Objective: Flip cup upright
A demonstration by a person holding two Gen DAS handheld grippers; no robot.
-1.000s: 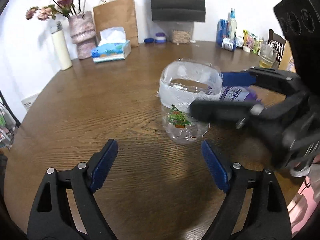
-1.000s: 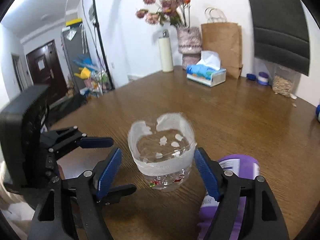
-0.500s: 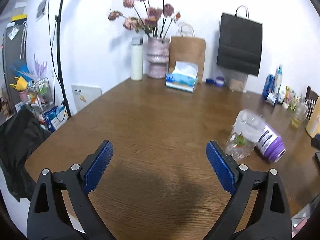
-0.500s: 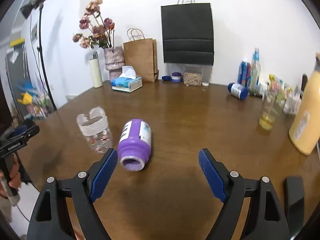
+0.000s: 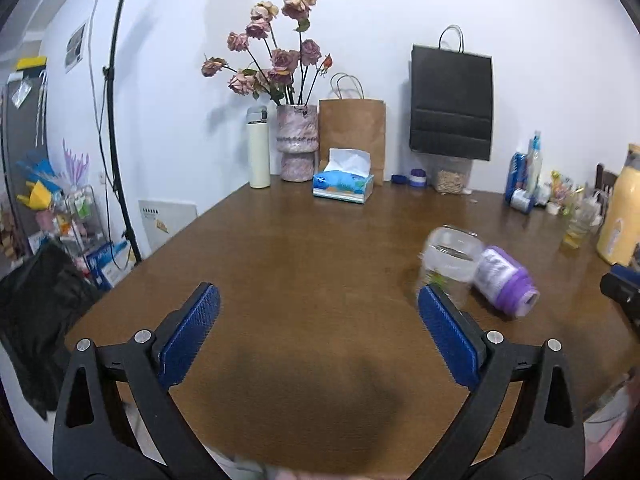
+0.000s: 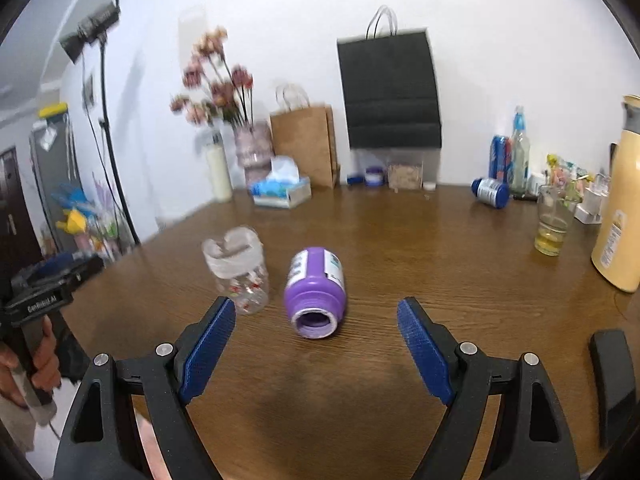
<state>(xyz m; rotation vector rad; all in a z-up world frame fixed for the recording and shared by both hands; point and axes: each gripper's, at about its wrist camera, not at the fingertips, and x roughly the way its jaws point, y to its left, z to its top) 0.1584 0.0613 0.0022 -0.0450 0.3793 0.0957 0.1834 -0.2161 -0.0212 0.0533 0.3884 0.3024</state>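
A clear plastic cup [image 6: 237, 275] with a white band and small printed figures stands upright on the brown table [image 6: 400, 248], mouth up. It also shows in the left wrist view [image 5: 448, 268], just past my right blade. A purple bottle [image 6: 316, 290] lies on its side beside the cup, mouth toward the right camera; it shows in the left wrist view too [image 5: 504, 286]. My left gripper [image 5: 318, 334] is open and empty, back from the cup. My right gripper [image 6: 316, 352] is open and empty, just short of the bottle.
At the back stand a flower vase [image 5: 296, 142], a white flask [image 5: 258, 148], a tissue box [image 5: 344, 186], a brown bag [image 5: 352, 136] and a black bag [image 5: 450, 104]. At the right are a glass of yellow liquid [image 6: 554, 220], bottles [image 6: 506, 168] and a yellow jug [image 6: 620, 208].
Both grippers pulled back and away from the cup, which the right gripper's jaws flanked a second ago. The cup stands free and upright beside the lying bottle.
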